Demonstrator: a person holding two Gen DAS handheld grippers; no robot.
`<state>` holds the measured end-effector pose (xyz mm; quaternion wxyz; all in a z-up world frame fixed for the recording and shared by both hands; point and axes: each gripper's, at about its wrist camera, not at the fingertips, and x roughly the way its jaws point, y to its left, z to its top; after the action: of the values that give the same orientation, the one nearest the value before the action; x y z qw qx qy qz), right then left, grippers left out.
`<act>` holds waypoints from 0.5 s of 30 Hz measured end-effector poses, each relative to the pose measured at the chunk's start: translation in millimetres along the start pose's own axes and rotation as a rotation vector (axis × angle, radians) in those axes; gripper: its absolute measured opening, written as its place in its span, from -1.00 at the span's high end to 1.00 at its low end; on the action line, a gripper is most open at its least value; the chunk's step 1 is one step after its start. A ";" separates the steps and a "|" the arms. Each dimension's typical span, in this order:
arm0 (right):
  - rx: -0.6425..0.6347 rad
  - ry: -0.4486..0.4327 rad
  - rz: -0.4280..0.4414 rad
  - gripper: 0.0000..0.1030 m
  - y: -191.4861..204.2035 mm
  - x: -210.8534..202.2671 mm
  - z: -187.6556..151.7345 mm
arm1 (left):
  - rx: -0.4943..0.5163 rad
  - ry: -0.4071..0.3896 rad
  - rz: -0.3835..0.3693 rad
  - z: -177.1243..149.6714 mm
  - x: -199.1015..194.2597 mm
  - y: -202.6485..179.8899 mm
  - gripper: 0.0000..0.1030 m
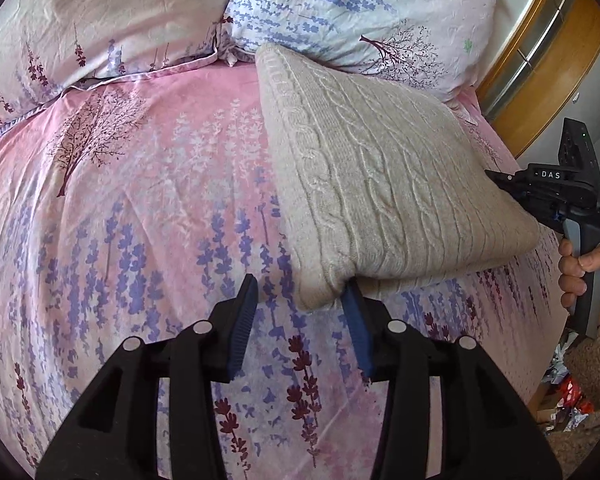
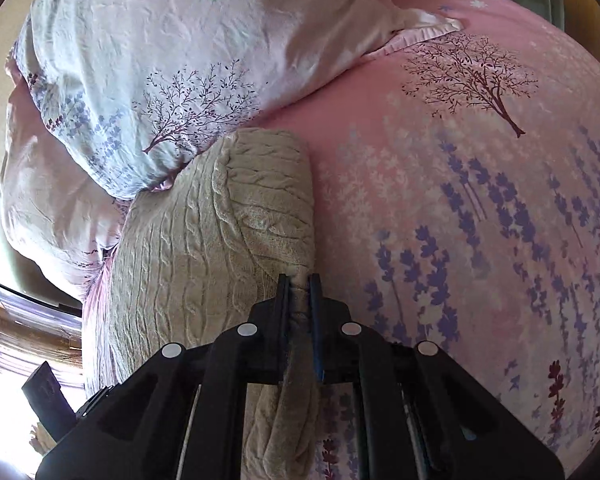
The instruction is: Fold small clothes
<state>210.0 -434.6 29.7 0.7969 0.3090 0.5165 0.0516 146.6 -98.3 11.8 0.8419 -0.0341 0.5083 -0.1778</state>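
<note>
A beige cable-knit sweater point(image 1: 380, 184) lies folded on the pink floral bedsheet point(image 1: 140, 200), its far end against a pillow. My left gripper point(image 1: 301, 284) is open at the sweater's near corner. That corner sits between the jaws, touching the right finger point(image 1: 356, 320), while the left finger point(image 1: 244, 320) stands clear of the cloth. My right gripper point(image 2: 299, 280) is shut on a bunched edge of the sweater point(image 2: 204, 240). In the left wrist view the right gripper point(image 1: 500, 178) bites the sweater's right edge, with a person's hand point(image 1: 580, 268) on its handle.
Two floral pillows point(image 1: 360, 12) point(image 1: 80, 20) lie at the head of the bed. A wooden headboard point(image 1: 540, 80) stands at the right. Past the bed's right edge lies floor clutter point(image 1: 568, 404). In the right wrist view the pillow point(image 2: 160, 60) rests behind the sweater.
</note>
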 end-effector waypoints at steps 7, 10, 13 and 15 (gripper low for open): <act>0.030 -0.012 0.146 0.04 -9.5 -44.9 -15.1 | -0.110 -0.095 -0.141 5.2 -42.9 23.1 -0.22; 0.018 0.025 0.165 0.04 -10.2 -46.0 -30.0 | -0.180 -0.072 -0.156 15.8 -35.3 30.0 -0.22; -0.007 0.071 0.147 0.09 -4.5 -34.5 -42.0 | -0.202 -0.030 -0.184 22.0 -17.5 28.3 -0.22; -0.031 0.084 0.126 0.68 -1.0 -29.1 -46.4 | -0.204 -0.006 -0.209 24.3 -7.5 24.9 -0.18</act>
<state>156.6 -426.6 39.3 0.7744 0.3262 0.5280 0.1226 171.1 -75.4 23.9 0.8125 -0.1728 0.5149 -0.2117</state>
